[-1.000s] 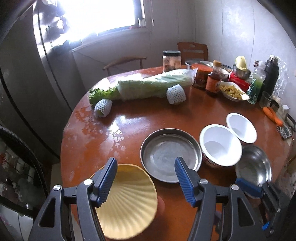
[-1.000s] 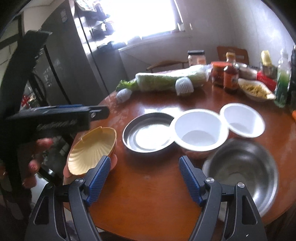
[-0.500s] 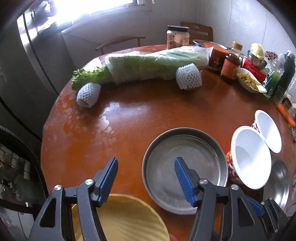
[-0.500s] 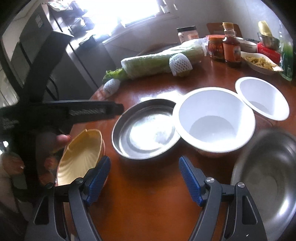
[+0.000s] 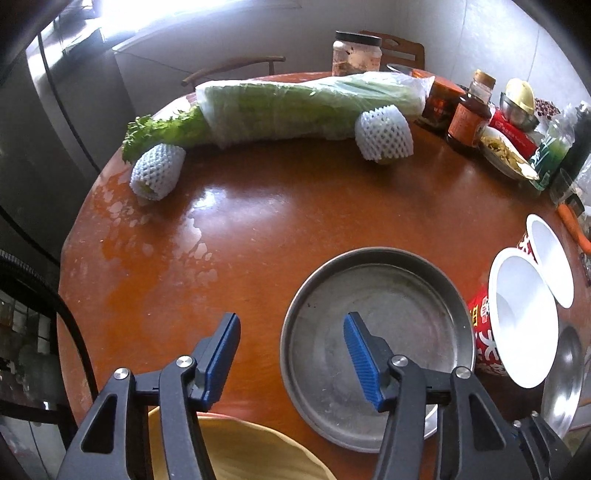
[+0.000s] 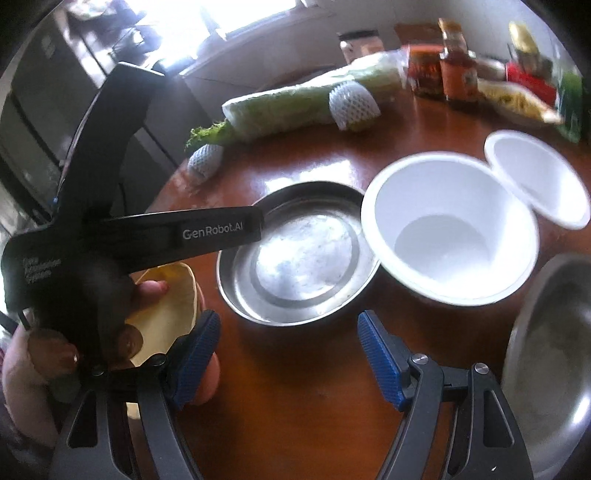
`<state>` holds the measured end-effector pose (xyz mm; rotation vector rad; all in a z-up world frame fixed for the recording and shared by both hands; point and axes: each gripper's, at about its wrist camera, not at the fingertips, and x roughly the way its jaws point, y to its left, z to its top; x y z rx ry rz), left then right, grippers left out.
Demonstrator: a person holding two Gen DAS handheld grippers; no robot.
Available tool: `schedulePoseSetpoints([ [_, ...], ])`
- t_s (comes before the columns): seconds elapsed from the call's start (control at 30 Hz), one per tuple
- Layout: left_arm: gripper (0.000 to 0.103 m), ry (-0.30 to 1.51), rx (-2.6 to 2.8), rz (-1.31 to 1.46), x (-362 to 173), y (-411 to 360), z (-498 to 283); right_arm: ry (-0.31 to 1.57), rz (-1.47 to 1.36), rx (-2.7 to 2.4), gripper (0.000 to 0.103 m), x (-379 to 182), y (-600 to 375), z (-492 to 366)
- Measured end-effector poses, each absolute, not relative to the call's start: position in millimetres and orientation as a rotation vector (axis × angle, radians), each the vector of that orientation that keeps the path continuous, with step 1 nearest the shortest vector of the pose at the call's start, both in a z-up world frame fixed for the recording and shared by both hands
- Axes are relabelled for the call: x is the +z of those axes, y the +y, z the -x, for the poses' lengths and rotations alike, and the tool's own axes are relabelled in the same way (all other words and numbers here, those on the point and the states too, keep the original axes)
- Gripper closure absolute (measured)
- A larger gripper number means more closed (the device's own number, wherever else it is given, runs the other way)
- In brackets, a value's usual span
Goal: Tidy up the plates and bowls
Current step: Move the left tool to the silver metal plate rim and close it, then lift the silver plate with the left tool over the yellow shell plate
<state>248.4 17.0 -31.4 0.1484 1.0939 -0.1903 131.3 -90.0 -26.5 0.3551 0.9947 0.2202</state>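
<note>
Closing but empty, the left hand-held gripper point(image 5: 291, 356) straddles the steel plate's point(image 5: 399, 295) rim; the right point(image 6: 288, 354) gapes.

1. The metal plate point(image 5: 376, 347) sits on the round table point(image 5: 258, 229), near its front edge.
2. To its right stands the large bowl point(image 5: 524, 325), with the small bowl point(image 5: 550, 258) behind it, rims touching.
3. The metal bowl point(image 6: 550, 354) is rightmost, nearest.
4. The shell-shaped dish point(image 5: 240, 454) lies left of the plate.
5. The bagged cabbage point(image 5: 306, 103) stretches across the far side.

A bright window point(image 5: 122, 14) lights pale walls, a wooden chair point(image 5: 402, 46) and a dark refrigerator point(image 5: 44, 122).
</note>
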Motion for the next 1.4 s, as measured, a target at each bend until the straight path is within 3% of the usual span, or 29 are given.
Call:
schedulePoseSetpoints([
  [0.2,0.056,1.112,-0.213,-0.146,-42.7,15.2,-250.2,1.007,-0.405,0.200,0.025,-41.0,-94.4,-142.5],
  [0.27,0.068,1.128,-0.221,-0.146,-49.2,13.7,-251.7,0.989,-0.408,0.201,0.025,-42.4,-95.4,-145.6],
  [0.5,0.078,1.116,-0.230,-0.152,-50.7,18.4,-249.0,0.927,-0.356,0.211,0.023,-44.6,-94.0,-150.5],
  [0.77,0.080,1.082,-0.269,-0.102,-36.8,26.5,-242.4,0.857,-0.337,0.282,0.036,-31.2,-87.6,-146.4],
  [1.4,0.079,1.115,-0.118,-0.169,-47.5,38.7,-259.6,0.874,-0.390,0.188,0.033,-35.9,-106.6,-153.0],
])
